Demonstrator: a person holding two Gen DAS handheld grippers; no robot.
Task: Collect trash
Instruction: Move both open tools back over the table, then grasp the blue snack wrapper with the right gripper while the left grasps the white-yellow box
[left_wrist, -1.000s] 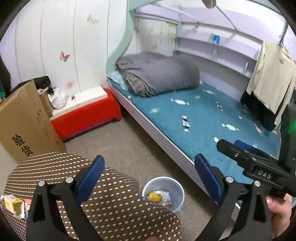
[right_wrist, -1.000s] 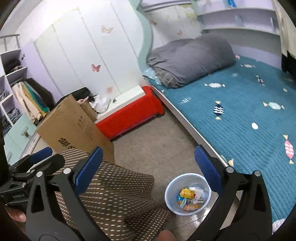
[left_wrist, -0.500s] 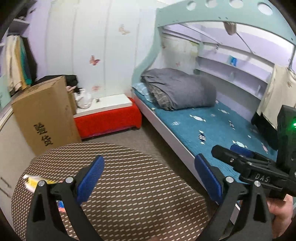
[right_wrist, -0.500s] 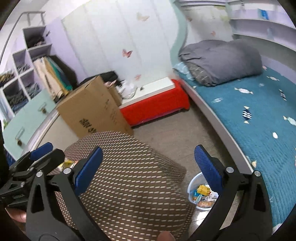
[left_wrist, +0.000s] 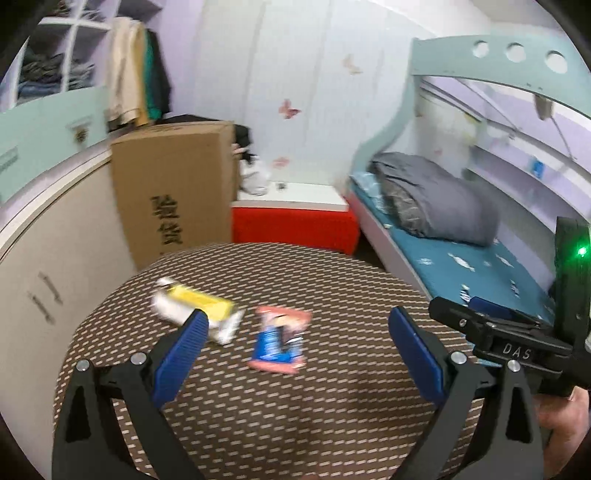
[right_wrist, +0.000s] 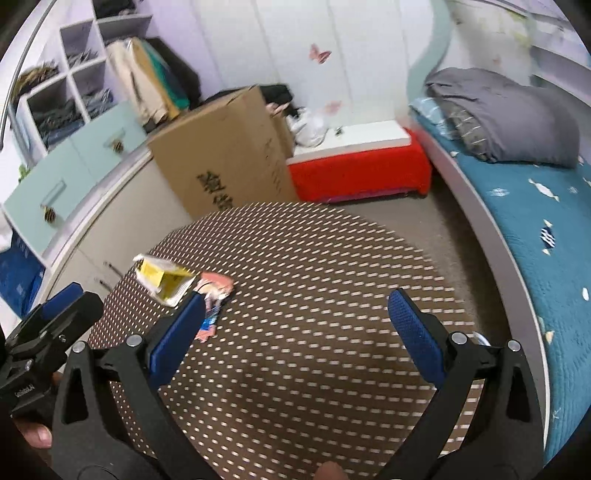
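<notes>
Two pieces of trash lie on a round table with a brown dotted cloth. One is a yellow and white carton; beside it lies a pink and blue wrapper. My left gripper hangs open above the table, the wrapper between its blue pads, not touching. My right gripper is open too, to the right of both pieces, holding nothing. In the left wrist view the other gripper shows at right.
A large cardboard box stands behind the table by a low cabinet. A red bench sits beyond. The bed with a teal cover and a grey duvet runs along the right.
Both views have swung up and left from the floor and the trash bin to the table top. The bin has left view; the carton and wrapper now lie ahead of the grippers.
</notes>
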